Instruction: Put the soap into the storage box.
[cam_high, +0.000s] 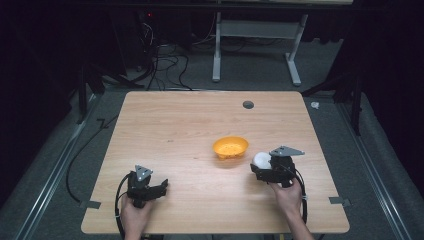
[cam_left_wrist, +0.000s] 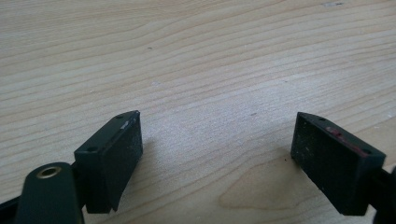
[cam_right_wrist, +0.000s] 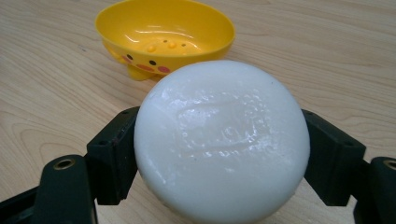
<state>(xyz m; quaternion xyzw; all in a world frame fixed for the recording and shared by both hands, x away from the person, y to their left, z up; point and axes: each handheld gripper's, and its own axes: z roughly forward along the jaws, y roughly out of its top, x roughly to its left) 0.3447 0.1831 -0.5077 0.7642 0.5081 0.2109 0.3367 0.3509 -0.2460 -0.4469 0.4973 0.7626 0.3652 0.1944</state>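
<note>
- High view: the right gripper sits at the near right of the wooden surface, gripping a round white soap bar. The yellow soap dish stands just beside it, toward the middle, apart from the soap. The left gripper rests low at the near left, well apart from both, and holds nothing. A dark round grommet hole lies near the far edge, and bits of grey tape mark the near corners. Nothing lies between soap and dish. Beyond the surface, cables trail over the floor by a white frame.
- Left gripper view: the jaws are spread wide over bare wood grain, nothing between them. This gripper lies out of the way, so I judge it no obstacle.
- Right gripper view: the soap bar is clamped between the two black jaws by its rounded sides, its broad embossed face toward the camera. The dish, with a duck-like face on its wall and drain holes in its floor, stands ahead and empty.
- What could go wrong, as I judge it: the soap looks glossy and the pads hold it only on curved edges, so it may squirt out if the squeeze tightens or the hand tilts. The dish is light and stands on small feet; a jaw catching its rim, or the soap released off-centre, could tip or push it.
</note>
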